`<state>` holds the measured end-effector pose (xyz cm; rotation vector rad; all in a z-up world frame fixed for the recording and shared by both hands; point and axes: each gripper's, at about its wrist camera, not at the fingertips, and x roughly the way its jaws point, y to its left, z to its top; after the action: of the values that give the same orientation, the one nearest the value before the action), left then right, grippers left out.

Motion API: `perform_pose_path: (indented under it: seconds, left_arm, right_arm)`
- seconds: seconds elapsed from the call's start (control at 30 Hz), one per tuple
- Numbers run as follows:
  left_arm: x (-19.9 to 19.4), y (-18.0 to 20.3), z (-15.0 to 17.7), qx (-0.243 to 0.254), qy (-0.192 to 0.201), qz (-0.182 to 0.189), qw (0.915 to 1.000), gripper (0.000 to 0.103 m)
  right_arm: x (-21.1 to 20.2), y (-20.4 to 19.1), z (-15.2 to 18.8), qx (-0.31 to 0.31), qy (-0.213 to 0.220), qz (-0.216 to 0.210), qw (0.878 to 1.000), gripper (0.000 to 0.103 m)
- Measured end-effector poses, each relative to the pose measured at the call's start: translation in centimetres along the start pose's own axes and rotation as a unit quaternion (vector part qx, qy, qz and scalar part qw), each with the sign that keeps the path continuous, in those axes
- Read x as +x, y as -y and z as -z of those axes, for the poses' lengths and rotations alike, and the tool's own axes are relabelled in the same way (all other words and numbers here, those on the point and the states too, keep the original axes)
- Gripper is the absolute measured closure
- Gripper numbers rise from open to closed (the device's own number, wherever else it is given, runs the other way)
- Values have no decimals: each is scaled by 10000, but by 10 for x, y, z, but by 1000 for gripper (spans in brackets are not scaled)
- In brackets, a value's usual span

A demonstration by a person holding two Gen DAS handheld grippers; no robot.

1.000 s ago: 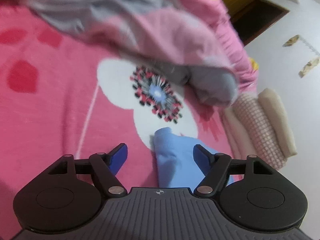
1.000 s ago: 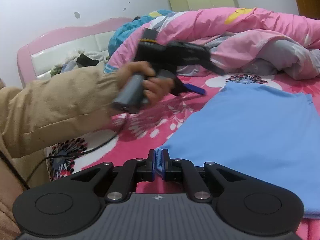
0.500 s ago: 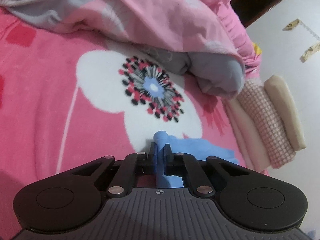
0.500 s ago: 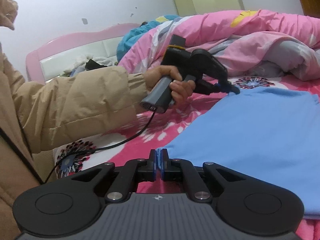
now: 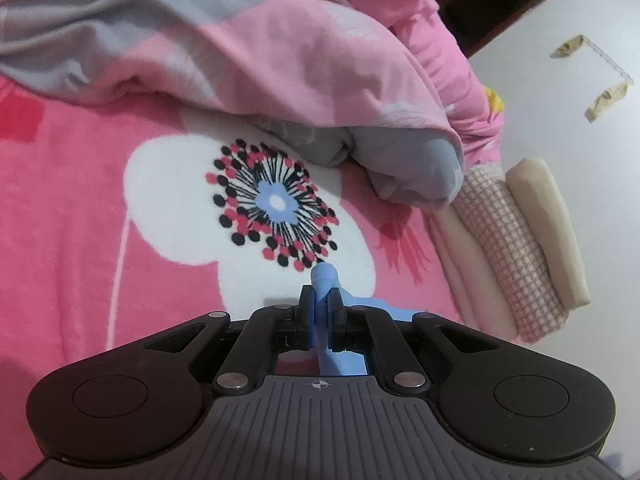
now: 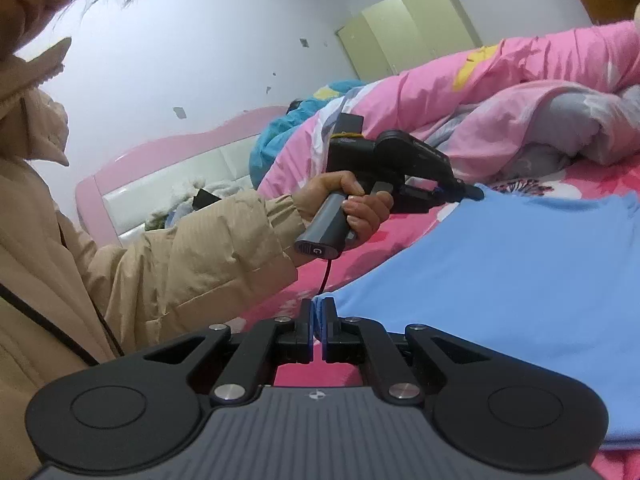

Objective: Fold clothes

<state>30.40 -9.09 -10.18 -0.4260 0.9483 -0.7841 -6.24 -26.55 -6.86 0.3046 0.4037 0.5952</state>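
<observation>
A light-blue cotton garment (image 6: 520, 264) lies spread flat on the pink fleece bed blanket (image 5: 60, 208) printed with a large white flower, reaching from the near edge of the bed toward the heaped bedding at the far side.

The left gripper (image 5: 319, 308) has its black jaws clenched on a bunched corner of the blue garment; a small nub of blue cloth pokes out past the blue-lined pads. In the right wrist view that same gripper sits at the garment's far corner, held by a hand (image 6: 356, 204) coming out of a beige padded sleeve (image 6: 192, 256), with a thin dark cable hanging from the grey handle. A small pale mark shows on the end of the handle, too small to read.

The right gripper (image 6: 318, 316) is likewise clamped on the near corner of the garment, a thin fold of blue cloth pinched between its pads.

A crumpled pink and grey quilt (image 5: 280, 60) is piled along the far side of the bed, its edge just beyond the flower's black-and-red dotted centre (image 5: 276, 208). At the right edge of the bed lies a folded stack of cream and pink-checked towels (image 5: 516, 256). A pink and white padded headboard (image 6: 160, 184) stands against the white wall, and a pale green wardrobe (image 6: 408, 28) stands behind the quilt. No brand or legible writing shows anywhere.
</observation>
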Motion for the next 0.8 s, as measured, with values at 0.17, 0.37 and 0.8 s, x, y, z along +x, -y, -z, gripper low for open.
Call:
perform_pose_path:
  seconds: [0.17,0.37,0.8]
  left_arm:
    - [12,-25,17,21,-56,-118,9999,94]
    - [-14,-41,18,-628,475,-82,9969,64]
    - [-117,0,95,52,1084,-298,9936,50]
  right_arm:
    - [25,-4,13,-369,-815,309,9955,98]
    - [27,-27,13,-939,-935,407,9903,66]
    - [13,-28,-4,-483,-324,956,9937,75]
